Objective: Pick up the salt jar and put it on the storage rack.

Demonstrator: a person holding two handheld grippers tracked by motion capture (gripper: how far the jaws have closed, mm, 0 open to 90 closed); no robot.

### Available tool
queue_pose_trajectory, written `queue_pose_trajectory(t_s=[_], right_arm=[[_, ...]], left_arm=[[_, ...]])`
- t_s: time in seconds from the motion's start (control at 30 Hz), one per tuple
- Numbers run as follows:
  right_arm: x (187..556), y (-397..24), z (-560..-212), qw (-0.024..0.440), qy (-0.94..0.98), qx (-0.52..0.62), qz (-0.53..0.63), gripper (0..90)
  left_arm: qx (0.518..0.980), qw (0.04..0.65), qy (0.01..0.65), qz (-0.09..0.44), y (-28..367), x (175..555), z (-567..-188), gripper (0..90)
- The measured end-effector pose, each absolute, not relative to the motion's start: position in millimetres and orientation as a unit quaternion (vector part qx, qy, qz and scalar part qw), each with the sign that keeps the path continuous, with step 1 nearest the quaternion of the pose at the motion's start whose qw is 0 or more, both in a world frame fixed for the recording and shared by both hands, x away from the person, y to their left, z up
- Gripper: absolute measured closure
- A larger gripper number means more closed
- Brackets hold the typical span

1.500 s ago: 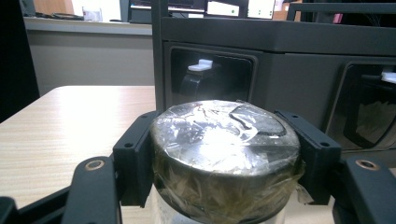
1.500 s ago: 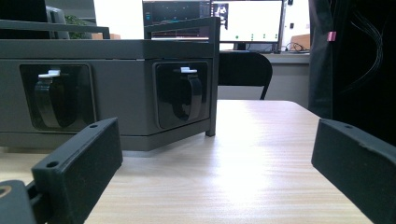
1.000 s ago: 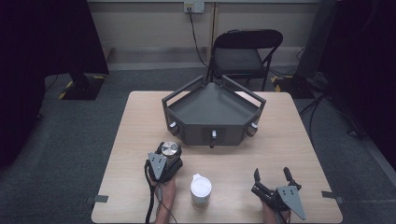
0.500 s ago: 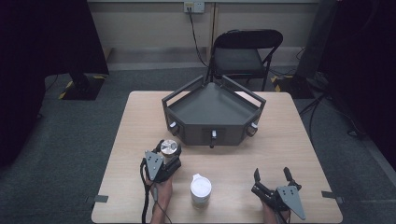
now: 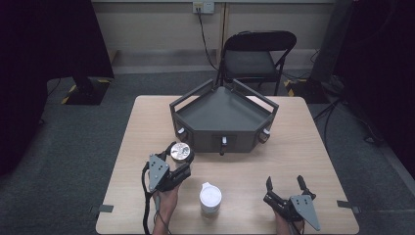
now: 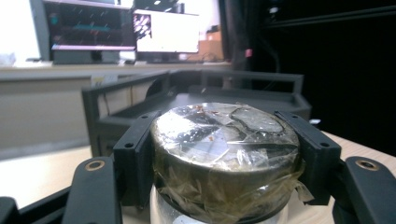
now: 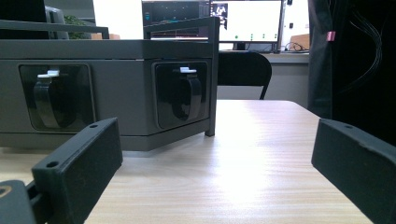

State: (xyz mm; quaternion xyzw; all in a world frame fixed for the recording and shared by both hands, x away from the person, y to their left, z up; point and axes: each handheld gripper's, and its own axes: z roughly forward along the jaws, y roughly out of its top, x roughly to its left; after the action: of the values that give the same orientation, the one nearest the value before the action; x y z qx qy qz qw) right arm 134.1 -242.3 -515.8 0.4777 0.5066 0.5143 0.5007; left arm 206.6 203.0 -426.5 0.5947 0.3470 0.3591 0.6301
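- Left gripper [image 5: 177, 157] is pinching a small glass jar [image 5: 180, 152] just under its metal lid [image 6: 225, 133]; the two jaws are pressing on opposite sides of the lid's rim, so the jar is hanging upright between them.
- The lid is covered in crinkled clear film or tape, and the grip is sitting on that wrapped band, probably because it is the widest and least slippery part to hold.
- In the left gripper view, the glass body is showing just below the jaws, with tabletop [image 5: 147, 127] beyond it; the jar is looking clear of the surface, though I cannot tell the gap for certain.
- Directly ahead of the left gripper, the dark grey angular tray [image 5: 222, 115] with raised rails is standing; the jar is being held near its front left corner, which suggests the tray is the destination.
- To the right of the left gripper, a white lidded container [image 5: 210, 198] is standing upright on the tabletop, untouched and apart from both grippers.
- Right gripper [image 5: 286, 185] is resting low over the tabletop with its jaws spread wide and nothing between them; it is pointing at the tray's front face, where latch-like fittings [image 7: 186, 95] sit in recesses.
- Judgement: the right gripper is waiting in reserve while the left one is doing the carrying.
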Motion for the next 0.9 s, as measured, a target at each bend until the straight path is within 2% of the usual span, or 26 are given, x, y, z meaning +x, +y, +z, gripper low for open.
queue_pose_trajectory(t_s=[0.53,0.63,0.9], right_arm=[[133.7,-241.8,-516.4,0.503,0.505,0.477,0.514,0.3],[133.5,-241.6,-516.6,0.503,0.504,0.477,0.514,0.3],[133.6,-241.7,-516.5,0.503,0.504,0.478,0.514,0.3]], left_arm=[[0.613,0.656,0.298,0.323,208.2,248.7,-388.5,35.0],[0.609,0.667,0.296,0.31,208.7,259.7,-384.4,35.0],[0.609,0.659,0.306,0.318,198.7,282.0,-362.5,35.0]])
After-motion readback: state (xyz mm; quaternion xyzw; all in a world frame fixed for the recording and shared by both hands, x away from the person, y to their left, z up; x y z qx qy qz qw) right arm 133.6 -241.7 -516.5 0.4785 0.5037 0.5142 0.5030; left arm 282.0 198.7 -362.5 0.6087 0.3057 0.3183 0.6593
